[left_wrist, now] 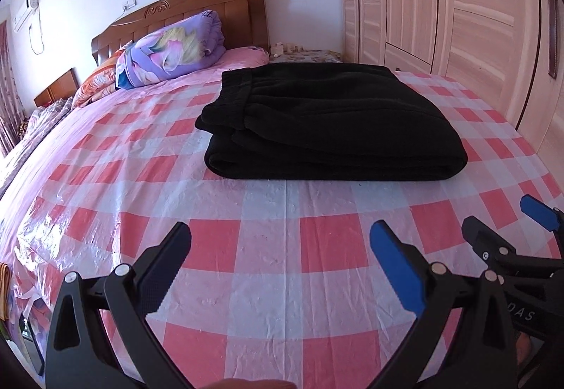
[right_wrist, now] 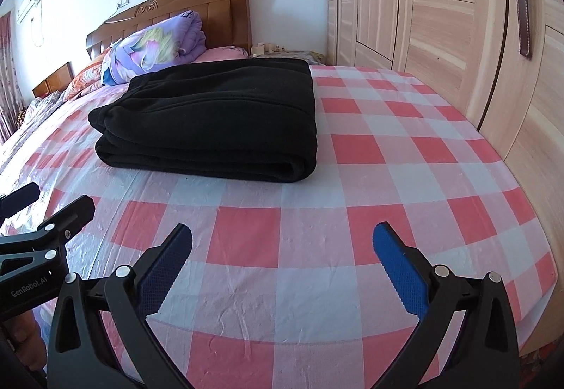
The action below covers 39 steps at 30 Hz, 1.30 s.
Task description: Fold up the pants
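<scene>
The black fleecy pants (left_wrist: 328, 121) lie folded in a thick rectangular stack at the centre of the left wrist view, on the pink-checked plastic-covered bed (left_wrist: 268, 248). They look soft, bulky and light; pinch a folded edge. The left claw (left_wrist: 280, 237) and right claw (right_wrist: 282, 239) gape wide, empty, well short of them.

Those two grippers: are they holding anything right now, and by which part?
Nothing. The left gripper and right gripper are open, short of the folded black pants.
</scene>
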Available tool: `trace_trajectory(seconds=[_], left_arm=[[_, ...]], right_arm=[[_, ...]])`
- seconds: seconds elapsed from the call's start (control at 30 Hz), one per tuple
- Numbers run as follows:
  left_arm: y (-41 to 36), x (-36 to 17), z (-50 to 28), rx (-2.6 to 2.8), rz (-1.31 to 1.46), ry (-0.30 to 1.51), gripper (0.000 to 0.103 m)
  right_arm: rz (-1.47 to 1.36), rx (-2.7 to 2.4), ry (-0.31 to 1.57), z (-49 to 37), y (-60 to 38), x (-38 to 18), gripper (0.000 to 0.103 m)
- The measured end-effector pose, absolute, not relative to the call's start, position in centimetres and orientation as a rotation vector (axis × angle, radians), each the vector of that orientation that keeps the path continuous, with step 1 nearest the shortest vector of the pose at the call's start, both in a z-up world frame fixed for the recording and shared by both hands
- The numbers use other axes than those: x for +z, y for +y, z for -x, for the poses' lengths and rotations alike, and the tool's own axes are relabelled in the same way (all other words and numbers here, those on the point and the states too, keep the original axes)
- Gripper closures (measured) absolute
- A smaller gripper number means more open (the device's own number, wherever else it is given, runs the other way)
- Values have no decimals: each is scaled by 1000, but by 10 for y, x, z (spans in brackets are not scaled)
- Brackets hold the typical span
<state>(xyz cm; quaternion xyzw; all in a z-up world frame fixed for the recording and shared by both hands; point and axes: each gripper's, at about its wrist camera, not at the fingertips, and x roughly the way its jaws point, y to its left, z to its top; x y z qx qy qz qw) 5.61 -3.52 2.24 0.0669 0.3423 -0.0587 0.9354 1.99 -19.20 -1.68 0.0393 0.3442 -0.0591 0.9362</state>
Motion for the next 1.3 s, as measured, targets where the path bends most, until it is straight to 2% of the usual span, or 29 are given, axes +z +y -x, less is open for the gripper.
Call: trace_trajectory(seconds=[1.3], left_arm=[[-32, 17, -57, -122, -123, 721, 2]], right_arm=[[-93, -106, 725, -18, -188, -25, 4]])
